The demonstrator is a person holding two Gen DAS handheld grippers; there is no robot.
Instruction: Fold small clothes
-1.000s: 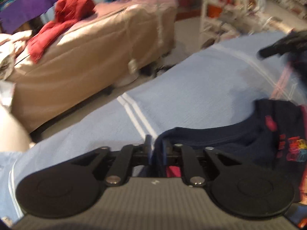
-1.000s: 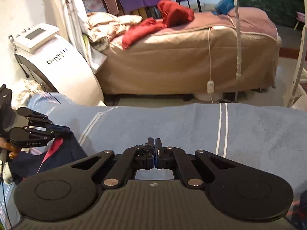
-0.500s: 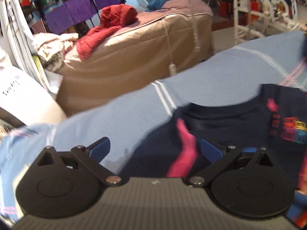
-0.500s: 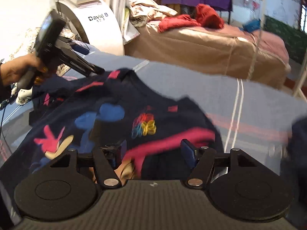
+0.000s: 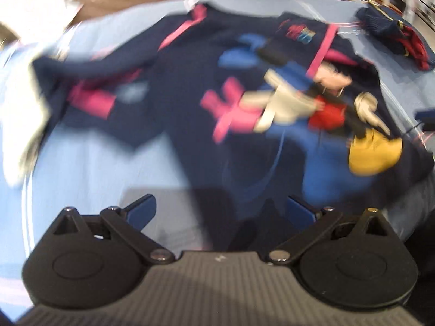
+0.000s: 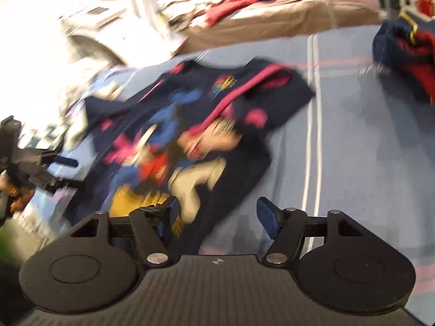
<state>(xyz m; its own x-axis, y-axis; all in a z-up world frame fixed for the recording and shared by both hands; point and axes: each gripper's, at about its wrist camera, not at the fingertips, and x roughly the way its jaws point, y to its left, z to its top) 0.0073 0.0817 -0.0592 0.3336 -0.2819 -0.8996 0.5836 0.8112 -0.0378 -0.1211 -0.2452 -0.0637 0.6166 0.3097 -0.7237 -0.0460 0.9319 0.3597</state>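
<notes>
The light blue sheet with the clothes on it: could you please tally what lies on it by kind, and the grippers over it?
Navy printed children's shirt, spread flat on the light blue striped sheet: 1
Bunched navy and red garment pile: 1
Black two-finger grippers, both open and empty: 2, left gripper and right gripper
Total: 4

Bedroom: clothes-strewn bed (image 6: 285, 19) behind blue bedspread (image 6: 353, 135).

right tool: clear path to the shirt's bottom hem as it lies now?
Probably yes. The right tool is open with the navy shirt spread flat on the blue sheet just ahead, its near edge between the fingers, nothing over it. Frames are blurred.
</notes>
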